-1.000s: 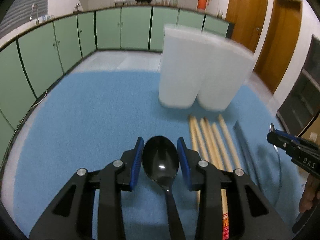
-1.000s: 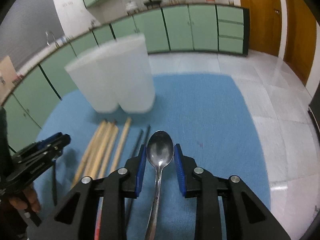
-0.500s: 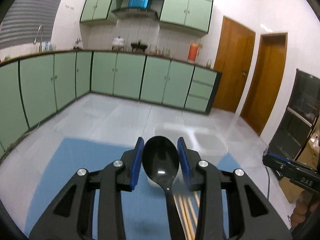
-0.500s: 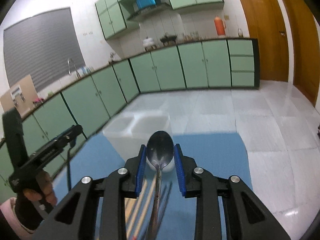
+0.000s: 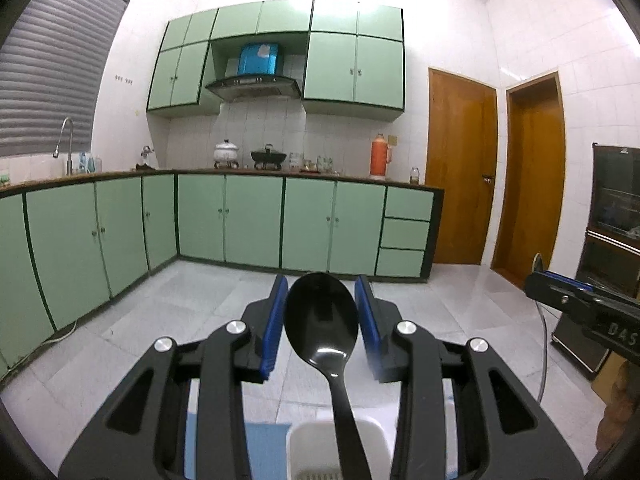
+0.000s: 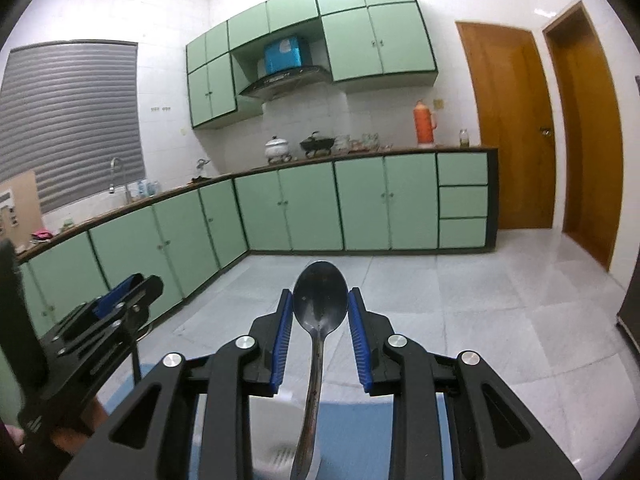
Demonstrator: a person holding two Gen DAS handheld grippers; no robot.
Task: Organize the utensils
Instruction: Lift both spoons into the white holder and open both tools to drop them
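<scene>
My left gripper point(image 5: 321, 300) is shut on a black plastic spoon point(image 5: 321, 320), bowl up, handle pointing down toward a white utensil holder point(image 5: 316, 452) right below it. My right gripper point(image 6: 320, 312) is shut on a metal spoon point(image 6: 320, 300), bowl up, its handle hanging over the same white holder point(image 6: 276, 444). Both grippers are raised and level. The right gripper shows at the right edge of the left wrist view point(image 5: 580, 304); the left one shows at the left of the right wrist view point(image 6: 104, 320). The chopsticks are out of view.
A blue mat point(image 6: 348, 432) lies under the holder; it also shows in the left wrist view point(image 5: 260, 444). Beyond are a tiled floor point(image 5: 200, 312), green cabinets point(image 5: 256, 220) and two wooden doors point(image 5: 460, 168).
Both grippers have lifted and tilted up with their spoons. The views went from the mat and chopsticks to the kitchen; the holder now sits at the bottom edge.
</scene>
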